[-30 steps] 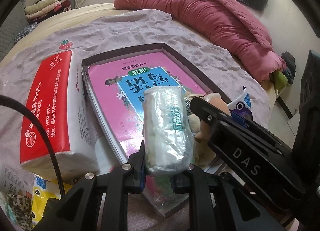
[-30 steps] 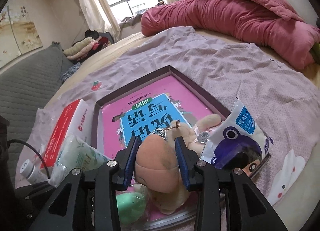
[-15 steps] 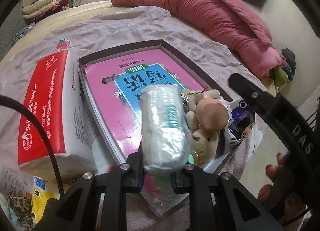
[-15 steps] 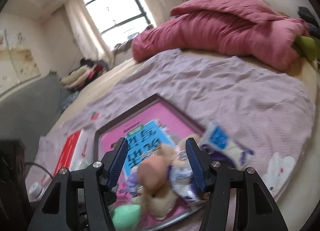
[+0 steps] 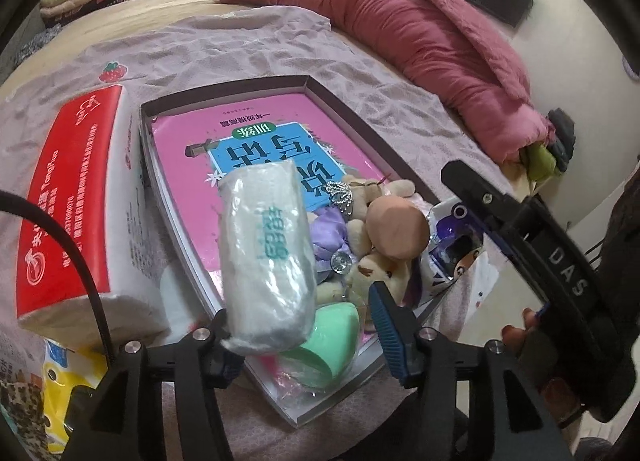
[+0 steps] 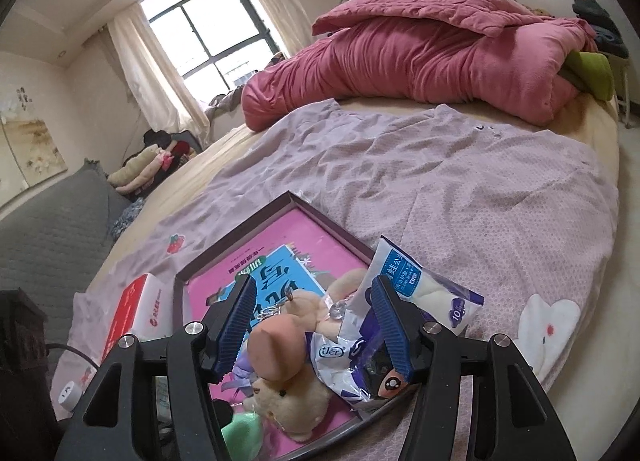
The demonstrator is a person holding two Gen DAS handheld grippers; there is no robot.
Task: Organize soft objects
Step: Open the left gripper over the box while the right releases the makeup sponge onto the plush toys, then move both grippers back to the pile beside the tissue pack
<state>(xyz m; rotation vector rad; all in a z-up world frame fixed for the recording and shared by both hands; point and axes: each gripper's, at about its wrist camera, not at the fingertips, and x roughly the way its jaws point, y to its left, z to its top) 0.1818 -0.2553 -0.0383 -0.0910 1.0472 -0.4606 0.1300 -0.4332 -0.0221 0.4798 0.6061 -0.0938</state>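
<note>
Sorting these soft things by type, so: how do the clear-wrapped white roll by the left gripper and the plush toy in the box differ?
The white roll is a plain cylinder in clear plastic with green print; the plush toy is tan, bare and lumpy, with a round peach cap. The roll leans against one finger of the open left gripper; the toy lies in the box, untouched by either gripper. Both look soft.

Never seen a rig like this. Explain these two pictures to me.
A person holds a two-fingered grabber in each hand, and each carries a camera looking along its fingers. One picture is from the left gripper, the other from the right gripper. Both are open and grip nothing. On the bed lies a tray with a pink book, a plush toy and a snack bag. A white roll rests loose between the left fingers. A red tissue pack lies beside the tray.
</note>
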